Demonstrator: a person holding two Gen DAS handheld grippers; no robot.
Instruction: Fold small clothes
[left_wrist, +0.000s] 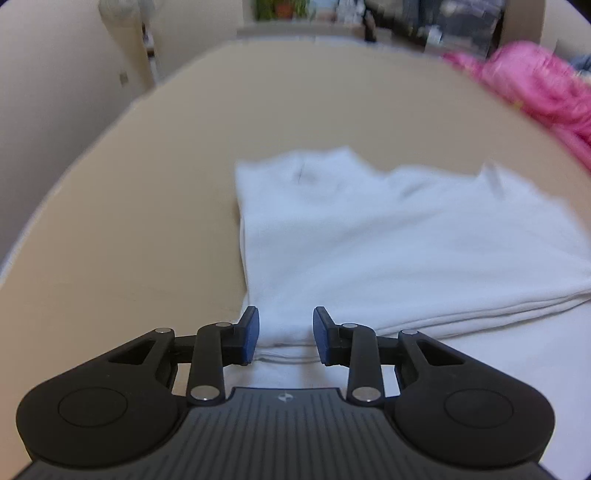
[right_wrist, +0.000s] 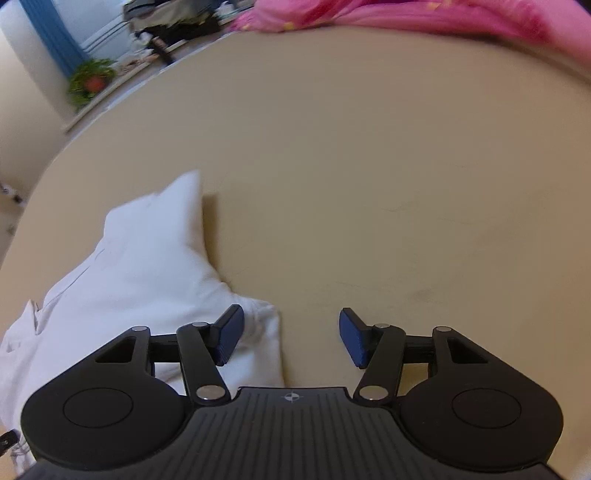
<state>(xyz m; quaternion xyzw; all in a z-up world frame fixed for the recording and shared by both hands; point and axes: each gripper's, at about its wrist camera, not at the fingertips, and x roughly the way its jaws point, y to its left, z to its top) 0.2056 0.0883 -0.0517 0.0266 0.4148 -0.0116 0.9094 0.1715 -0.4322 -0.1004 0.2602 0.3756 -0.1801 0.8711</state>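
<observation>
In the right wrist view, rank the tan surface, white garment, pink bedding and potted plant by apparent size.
1. tan surface
2. white garment
3. pink bedding, cut off by the frame, so its true extent is unsure
4. potted plant, farthest away

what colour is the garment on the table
White, plain with no pattern visible. The garment shows best in the left wrist view, lying on the table.

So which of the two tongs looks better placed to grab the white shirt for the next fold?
Probably the left tongs: they stand open right over the folded edge of the white shirt. The right tongs, also open, mostly face bare tan table, with only a shirt corner by one pad.
</observation>
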